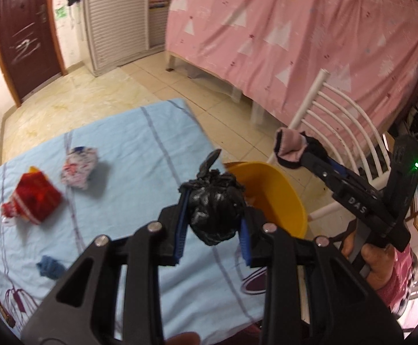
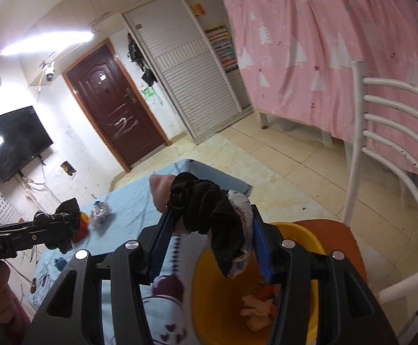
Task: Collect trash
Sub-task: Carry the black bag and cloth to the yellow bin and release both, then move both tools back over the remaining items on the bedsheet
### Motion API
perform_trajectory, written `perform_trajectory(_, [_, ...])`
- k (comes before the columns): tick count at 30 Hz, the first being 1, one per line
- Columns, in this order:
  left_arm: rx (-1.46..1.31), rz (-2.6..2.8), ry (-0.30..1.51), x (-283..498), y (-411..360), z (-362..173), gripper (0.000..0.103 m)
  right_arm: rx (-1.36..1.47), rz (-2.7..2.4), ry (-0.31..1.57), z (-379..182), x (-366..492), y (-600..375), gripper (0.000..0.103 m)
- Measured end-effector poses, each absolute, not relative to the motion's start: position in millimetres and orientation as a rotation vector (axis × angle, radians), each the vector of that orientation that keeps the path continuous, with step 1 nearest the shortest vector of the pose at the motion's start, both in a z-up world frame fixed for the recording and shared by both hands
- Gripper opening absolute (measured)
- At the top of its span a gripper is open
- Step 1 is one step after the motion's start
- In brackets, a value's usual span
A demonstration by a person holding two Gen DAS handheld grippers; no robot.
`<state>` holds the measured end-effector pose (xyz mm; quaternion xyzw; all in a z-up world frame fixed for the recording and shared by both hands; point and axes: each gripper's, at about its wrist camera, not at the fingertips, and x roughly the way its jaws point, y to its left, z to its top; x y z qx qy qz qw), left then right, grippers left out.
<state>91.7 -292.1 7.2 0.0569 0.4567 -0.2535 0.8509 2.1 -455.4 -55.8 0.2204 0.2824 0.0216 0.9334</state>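
My left gripper is shut on a crumpled black plastic bag, held above the blue-clothed table near the yellow bin. My right gripper is shut on a black and pink sock, held over the yellow bin, which has orange scraps in it. The right gripper shows in the left wrist view above the bin. The left gripper with its bag shows in the right wrist view. On the table lie a red wrapper, a white patterned wrapper and a small blue scrap.
The bin stands on a white chair with an orange seat, at the table's right edge. A bed draped in pink cloth is behind. A dark door and a white cupboard are on the far wall.
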Motion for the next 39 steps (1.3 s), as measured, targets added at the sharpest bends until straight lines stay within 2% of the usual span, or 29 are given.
perform_trajectory(12, [0.164, -0.674, 0.985, 86.4, -351.3, -3.4, 0.029, 0.470, -0.020, 0.614, -69.8, 0.5, -473.9, 0.046])
perform_trajectory(17, [0.128, -0.743, 0.954, 90.1, -373.8, -1.5, 0.029, 0.459, -0.036, 0.676, -80.5, 10.9, -469.7, 0.053])
perform_trajectory(19, [0.104, -0.763, 0.973, 95.1, -379.0, -4.4, 0.032, 0.457, -0.044, 0.689, -83.8, 12.7, -470.3, 0.062])
perform_trajectory(21, [0.088, -0.759, 0.985, 97.4, -380.2, -7.1, 0.048, 0.460, -0.054, 0.693, -86.6, 13.0, -472.9, 0.065])
perform_trajectory(37, [0.000, -0.670, 1.009, 111.0, -327.3, -9.1, 0.050, 0.459, -0.021, 0.656, -72.8, 14.7, -458.8, 0.066])
perform_trajectory(39, [-0.017, -0.654, 0.992, 112.5, -312.8, -3.7, 0.055, 0.447, -0.005, 0.655, -69.3, 17.5, -450.1, 0.066])
